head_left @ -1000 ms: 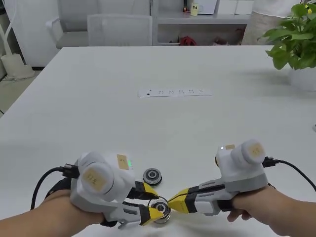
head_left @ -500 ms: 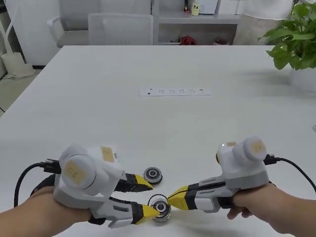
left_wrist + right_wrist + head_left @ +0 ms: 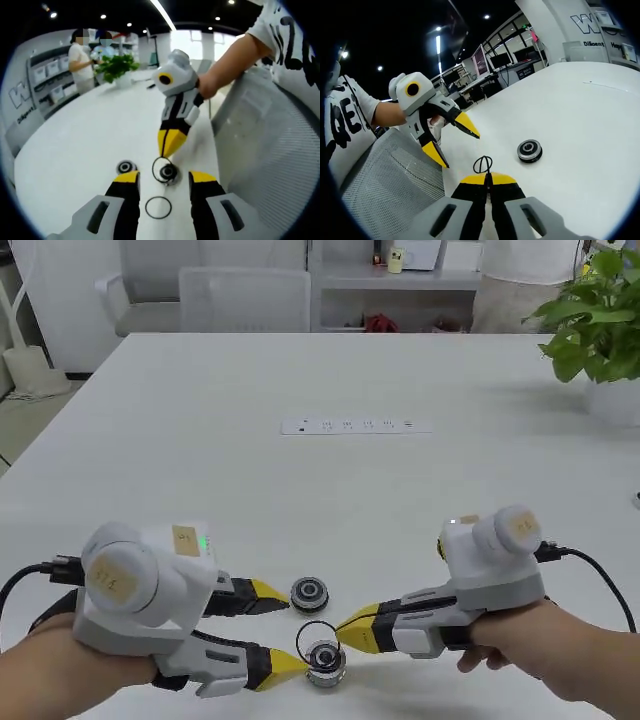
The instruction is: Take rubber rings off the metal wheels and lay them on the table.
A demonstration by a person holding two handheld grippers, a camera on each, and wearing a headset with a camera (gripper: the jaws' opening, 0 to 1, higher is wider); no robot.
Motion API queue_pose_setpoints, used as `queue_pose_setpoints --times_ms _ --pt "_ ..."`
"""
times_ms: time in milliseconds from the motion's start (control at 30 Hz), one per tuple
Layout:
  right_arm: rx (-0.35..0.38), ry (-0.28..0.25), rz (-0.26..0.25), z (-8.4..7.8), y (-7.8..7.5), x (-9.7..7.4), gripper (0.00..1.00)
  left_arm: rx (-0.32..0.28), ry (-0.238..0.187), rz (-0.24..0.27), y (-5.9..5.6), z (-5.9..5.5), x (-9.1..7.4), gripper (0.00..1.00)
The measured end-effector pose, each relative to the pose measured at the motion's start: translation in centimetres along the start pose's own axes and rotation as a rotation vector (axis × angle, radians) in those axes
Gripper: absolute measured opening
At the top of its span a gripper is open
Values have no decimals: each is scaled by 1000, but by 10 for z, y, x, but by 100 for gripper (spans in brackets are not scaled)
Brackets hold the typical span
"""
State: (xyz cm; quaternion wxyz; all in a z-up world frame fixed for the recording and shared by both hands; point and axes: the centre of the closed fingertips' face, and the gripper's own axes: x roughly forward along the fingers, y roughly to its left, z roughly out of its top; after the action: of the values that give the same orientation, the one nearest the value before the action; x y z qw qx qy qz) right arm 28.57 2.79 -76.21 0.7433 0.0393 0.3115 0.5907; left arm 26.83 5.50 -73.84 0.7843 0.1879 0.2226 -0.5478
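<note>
Two metal wheels stand on the white table [image 3: 300,490]: one [image 3: 325,658] near the front edge, one [image 3: 309,592] just behind it. My right gripper [image 3: 345,628] is shut on a thin black rubber ring [image 3: 311,632], which hangs as a loop right above the near wheel. The right gripper view has that ring [image 3: 483,162] at my shut tips [image 3: 489,177] and the far wheel [image 3: 529,150] beyond. My left gripper [image 3: 275,628] is open, its jaws left of the wheels. Between them in the left gripper view [image 3: 165,177] a second ring [image 3: 158,207] lies flat before the near wheel [image 3: 168,173].
A white power strip [image 3: 355,426] lies mid-table. A potted plant [image 3: 595,310] stands at the far right corner. A chair [image 3: 245,300] and shelves are behind the table. The wheels sit close to the table's front edge.
My left gripper has opened, let go of the near wheel and drawn back to the left. The right gripper has pulled the ring up off that wheel.
</note>
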Motion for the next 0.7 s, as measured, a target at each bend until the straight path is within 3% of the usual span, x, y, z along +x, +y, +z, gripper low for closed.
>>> queue_pose_setpoints --times_ms 700 --pt "-15 -3 33 13 12 18 0 -32 5 66 12 -20 -31 49"
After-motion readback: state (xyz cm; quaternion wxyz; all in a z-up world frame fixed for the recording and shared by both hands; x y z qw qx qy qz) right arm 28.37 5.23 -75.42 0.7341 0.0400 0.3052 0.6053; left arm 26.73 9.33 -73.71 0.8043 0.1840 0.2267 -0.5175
